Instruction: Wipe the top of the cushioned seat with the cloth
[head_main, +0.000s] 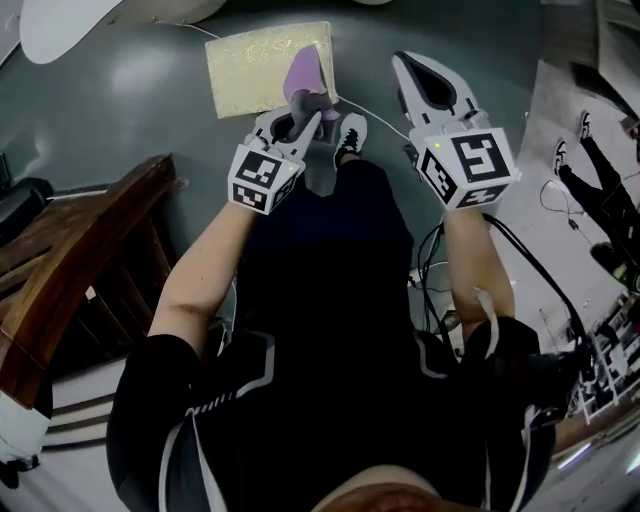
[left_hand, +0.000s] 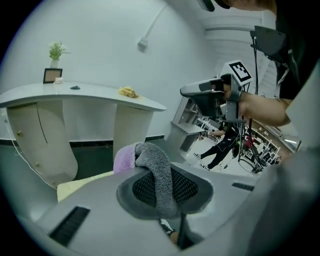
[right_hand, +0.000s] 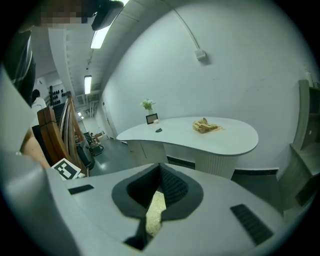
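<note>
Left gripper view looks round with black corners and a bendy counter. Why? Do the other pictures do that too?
Left gripper view: a wide-angle lens bends the white counter and darkens the corners, but the cloth looks fairly sharp. Right gripper view: the same round bend, with a bright ceiling light glaring. Head view: dimmer, with a soft sheen on the floor.

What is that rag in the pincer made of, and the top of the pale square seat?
The cloth clamped in the left gripper looks like soft terry or microfibre. It has a fuzzy, matt nap, with a grey part and a lilac part. The cushioned seat looks like cream fabric, matt with a fine speckled grain. The exact fibre cannot be told.
</note>
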